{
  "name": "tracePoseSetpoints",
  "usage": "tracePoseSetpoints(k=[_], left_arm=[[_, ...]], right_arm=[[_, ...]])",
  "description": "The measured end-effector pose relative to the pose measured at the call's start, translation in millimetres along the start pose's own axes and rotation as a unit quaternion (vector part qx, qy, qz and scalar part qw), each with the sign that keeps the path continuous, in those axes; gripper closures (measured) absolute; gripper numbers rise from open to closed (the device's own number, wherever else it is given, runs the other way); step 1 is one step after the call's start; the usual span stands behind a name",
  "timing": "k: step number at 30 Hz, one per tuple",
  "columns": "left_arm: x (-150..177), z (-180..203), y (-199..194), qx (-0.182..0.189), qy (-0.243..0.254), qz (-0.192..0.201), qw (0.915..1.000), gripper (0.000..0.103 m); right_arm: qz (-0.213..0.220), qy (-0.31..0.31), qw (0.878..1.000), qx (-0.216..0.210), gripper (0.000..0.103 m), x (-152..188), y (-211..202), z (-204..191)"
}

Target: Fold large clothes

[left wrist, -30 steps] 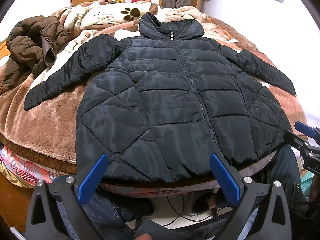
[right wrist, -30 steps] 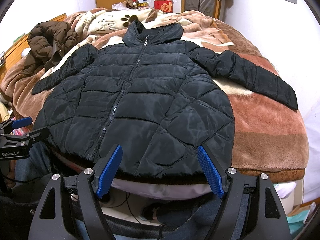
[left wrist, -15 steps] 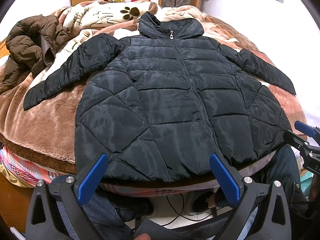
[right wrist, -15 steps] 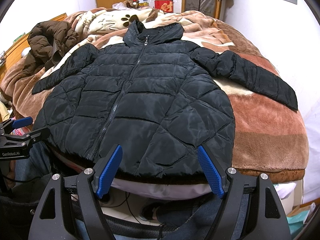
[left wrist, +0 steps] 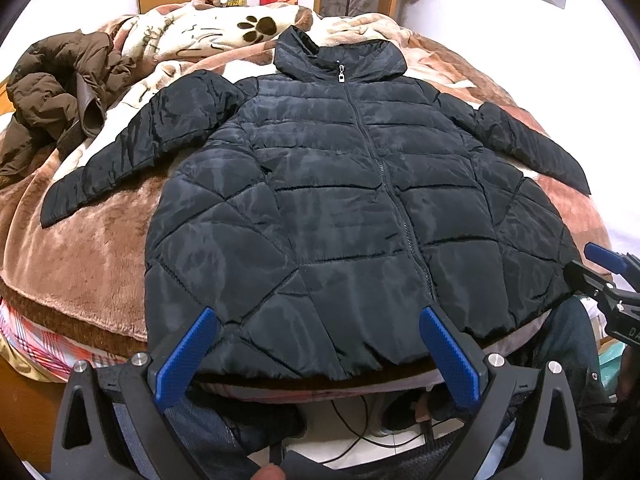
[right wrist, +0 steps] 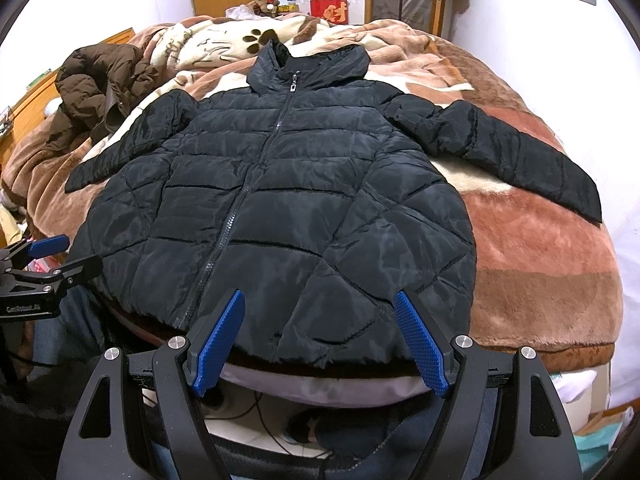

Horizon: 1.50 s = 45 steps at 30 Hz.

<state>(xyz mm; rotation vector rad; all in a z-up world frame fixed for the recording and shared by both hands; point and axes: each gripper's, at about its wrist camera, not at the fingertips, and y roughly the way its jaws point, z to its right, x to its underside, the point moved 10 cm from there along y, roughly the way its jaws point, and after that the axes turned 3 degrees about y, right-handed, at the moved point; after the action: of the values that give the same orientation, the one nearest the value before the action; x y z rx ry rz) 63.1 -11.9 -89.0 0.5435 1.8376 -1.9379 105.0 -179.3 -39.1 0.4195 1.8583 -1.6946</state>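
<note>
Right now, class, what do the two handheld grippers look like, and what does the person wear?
Both the left gripper and right gripper have black angular frames, silver bolts and blue textured jaws; white lettering marks the sides. The person wears blue jeans.

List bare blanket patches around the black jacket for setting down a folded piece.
Bare blanket lies right of the black jacket, below its right sleeve. A second patch lies under the left sleeve. Crowded: far left, brown coat.

Black puffer jacket [left wrist: 340, 216] and brown coat [left wrist: 56, 96] lie on blanketed bed [left wrist: 80, 256].
</note>
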Motion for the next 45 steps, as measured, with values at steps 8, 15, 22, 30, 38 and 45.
tracePoseSetpoints(k=[8, 15, 22, 30, 38, 45], left_arm=[[-28, -27, 15, -0.009, -0.02, 0.009, 0.9997, 0.0], [-56, -77, 36, -0.032, -0.061, 0.011, 0.9976, 0.0], [-79, -159, 64, -0.071, -0.127, 0.008, 0.9893, 0.006], [-88, -259, 103, -0.09, -0.216, 0.0, 0.9723, 0.006], [-82, -325, 136, -0.109, -0.292, 0.005, 0.95, 0.006], [-82, -365, 157, -0.108, -0.353, 0.033, 0.9289, 0.011]], right_arm=[[0.008, -0.019, 1.0, -0.011, 0.026, -23, 12, -8], [-0.004, -0.042, 0.999, -0.021, 0.026, -56, 41, -21], [-0.01, -0.066, 0.998, -0.018, 0.026, -88, 74, -34], [-0.02, -0.086, 0.996, -0.012, 0.026, -121, 121, -51], [-0.034, -0.091, 0.995, -0.016, 0.026, -135, 159, -63], [-0.05, -0.087, 0.995, -0.005, 0.026, -133, 182, -55]])
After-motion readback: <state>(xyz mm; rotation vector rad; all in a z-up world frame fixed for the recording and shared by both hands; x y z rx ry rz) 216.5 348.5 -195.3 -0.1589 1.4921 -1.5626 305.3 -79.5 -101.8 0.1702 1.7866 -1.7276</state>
